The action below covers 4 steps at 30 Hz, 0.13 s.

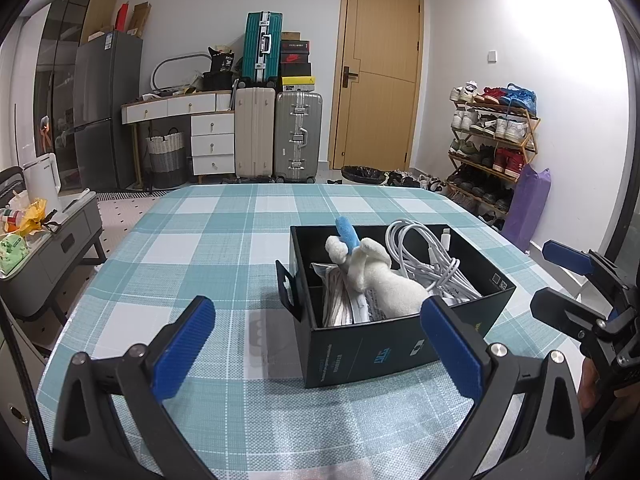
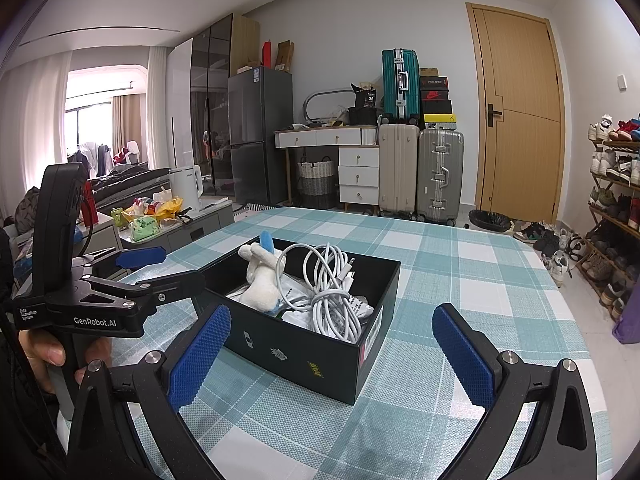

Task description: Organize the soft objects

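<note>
the left claw (image 1: 318, 348) and the right claw (image 2: 332, 354) are both spread wide and empty, held low over the checked table (image 1: 224, 240). just beyond them a black box (image 2: 304, 354) rests on the table, containing a white plush toy (image 1: 376, 272), a coiled white cable (image 2: 332, 292) and flat packets (image 1: 344, 300).

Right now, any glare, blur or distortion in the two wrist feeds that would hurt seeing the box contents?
Left wrist view: sharp; strong fisheye bowing at the edges, dark vignette corners, blown-out wall upper right; black box, plush toy and white cable evenly lit. Right wrist view: same bowing; overexposed window far left; box contents clear, soft shadows on the tablecloth.
</note>
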### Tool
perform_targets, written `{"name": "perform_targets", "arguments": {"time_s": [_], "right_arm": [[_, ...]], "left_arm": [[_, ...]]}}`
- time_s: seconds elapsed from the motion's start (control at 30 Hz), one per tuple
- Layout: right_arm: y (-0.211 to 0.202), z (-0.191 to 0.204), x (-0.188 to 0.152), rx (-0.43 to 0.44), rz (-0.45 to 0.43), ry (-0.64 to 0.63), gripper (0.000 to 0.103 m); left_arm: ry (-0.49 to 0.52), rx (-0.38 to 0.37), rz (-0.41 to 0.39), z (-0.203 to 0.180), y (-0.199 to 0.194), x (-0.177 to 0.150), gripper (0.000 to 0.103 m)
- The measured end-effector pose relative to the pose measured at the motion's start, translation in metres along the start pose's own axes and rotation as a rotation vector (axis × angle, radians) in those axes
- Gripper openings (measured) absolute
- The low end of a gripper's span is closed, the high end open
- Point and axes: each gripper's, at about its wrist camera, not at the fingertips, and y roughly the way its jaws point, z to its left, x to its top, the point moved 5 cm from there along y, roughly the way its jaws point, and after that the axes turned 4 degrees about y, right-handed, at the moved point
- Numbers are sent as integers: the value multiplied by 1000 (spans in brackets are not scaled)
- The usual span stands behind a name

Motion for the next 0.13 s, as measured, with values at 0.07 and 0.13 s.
{"name": "perform_targets", "arguments": {"time_s": [0.07, 0.13], "right_arm": [[0, 0, 0, 1, 0, 0, 103], [0, 0, 0, 0, 0, 0, 103]], "left_arm": [[-1, 3, 0, 0, 0, 0, 103], [-4, 4, -1, -1, -1, 1, 103]]}}
